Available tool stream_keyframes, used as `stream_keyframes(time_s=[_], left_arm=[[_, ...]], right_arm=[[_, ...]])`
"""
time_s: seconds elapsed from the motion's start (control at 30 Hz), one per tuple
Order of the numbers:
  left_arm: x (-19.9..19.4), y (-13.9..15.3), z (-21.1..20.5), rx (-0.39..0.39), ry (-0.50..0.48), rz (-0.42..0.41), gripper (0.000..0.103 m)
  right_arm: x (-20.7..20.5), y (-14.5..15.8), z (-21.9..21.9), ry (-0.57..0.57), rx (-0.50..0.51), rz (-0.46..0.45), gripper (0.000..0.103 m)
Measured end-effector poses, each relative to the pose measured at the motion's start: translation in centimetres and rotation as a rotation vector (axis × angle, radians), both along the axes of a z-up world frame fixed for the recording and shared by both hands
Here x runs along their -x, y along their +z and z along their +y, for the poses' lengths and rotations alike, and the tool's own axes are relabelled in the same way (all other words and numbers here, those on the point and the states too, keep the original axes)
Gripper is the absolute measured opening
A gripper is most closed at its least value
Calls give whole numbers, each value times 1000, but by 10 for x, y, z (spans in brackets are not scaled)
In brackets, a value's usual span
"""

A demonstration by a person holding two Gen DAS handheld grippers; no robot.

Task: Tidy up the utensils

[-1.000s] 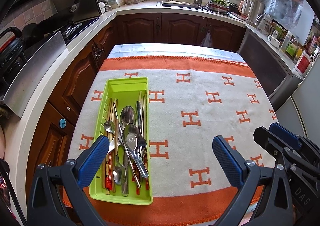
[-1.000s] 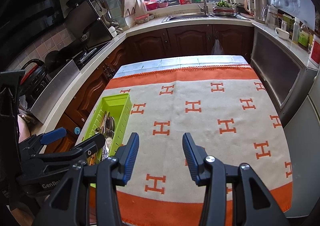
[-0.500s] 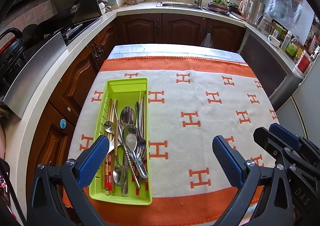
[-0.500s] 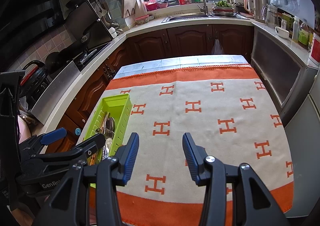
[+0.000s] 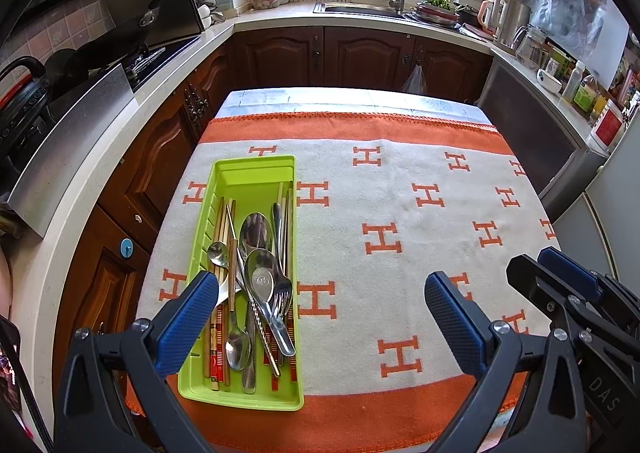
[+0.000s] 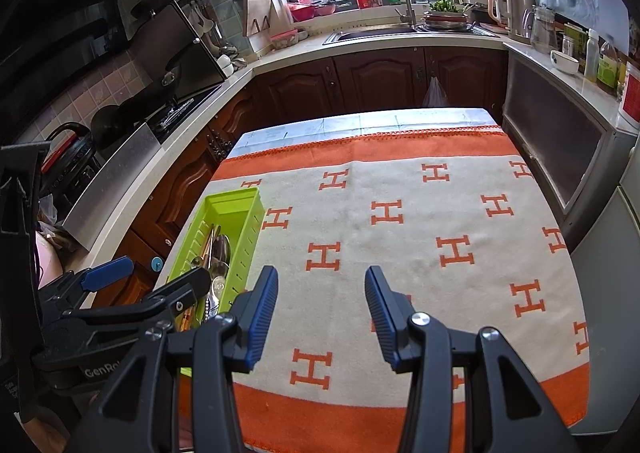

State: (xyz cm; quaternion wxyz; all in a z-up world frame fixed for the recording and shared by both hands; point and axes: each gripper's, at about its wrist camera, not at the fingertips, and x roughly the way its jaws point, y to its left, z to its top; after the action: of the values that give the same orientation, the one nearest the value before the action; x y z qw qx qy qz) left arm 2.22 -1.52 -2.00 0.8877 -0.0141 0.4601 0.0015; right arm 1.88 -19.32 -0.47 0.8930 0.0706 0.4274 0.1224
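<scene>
A lime-green utensil tray (image 5: 256, 173) (image 6: 240, 205) lies on the left side of the cloth-covered table. Mixed inside it are metal spoons (image 5: 256, 231), a fork (image 5: 282, 299) and several chopsticks (image 5: 218, 329). My left gripper (image 5: 320, 289) hovers open above the table's near edge, its left finger over the tray's near end, nothing between its fingers. My right gripper (image 6: 320, 293) is open too, over bare cloth just right of the tray, holding nothing. The left gripper (image 6: 148, 281) shows at the left of the right wrist view, hiding the tray's near end.
An orange-bordered white cloth with H marks (image 5: 400, 213) covers the table. Dark wood cabinets (image 5: 360, 57) and a counter with a sink (image 5: 360, 9) lie beyond. A stove with pans (image 5: 120, 53) runs along the left, a grey appliance (image 5: 532, 141) stands at the right.
</scene>
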Motion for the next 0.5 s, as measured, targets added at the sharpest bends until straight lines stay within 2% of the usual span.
stream_keyframes(time_s=[0.5], left_arm=[[0,1,0,0,0,3,102]], right_arm=[[1,-1,0,-1,-5,4,46]])
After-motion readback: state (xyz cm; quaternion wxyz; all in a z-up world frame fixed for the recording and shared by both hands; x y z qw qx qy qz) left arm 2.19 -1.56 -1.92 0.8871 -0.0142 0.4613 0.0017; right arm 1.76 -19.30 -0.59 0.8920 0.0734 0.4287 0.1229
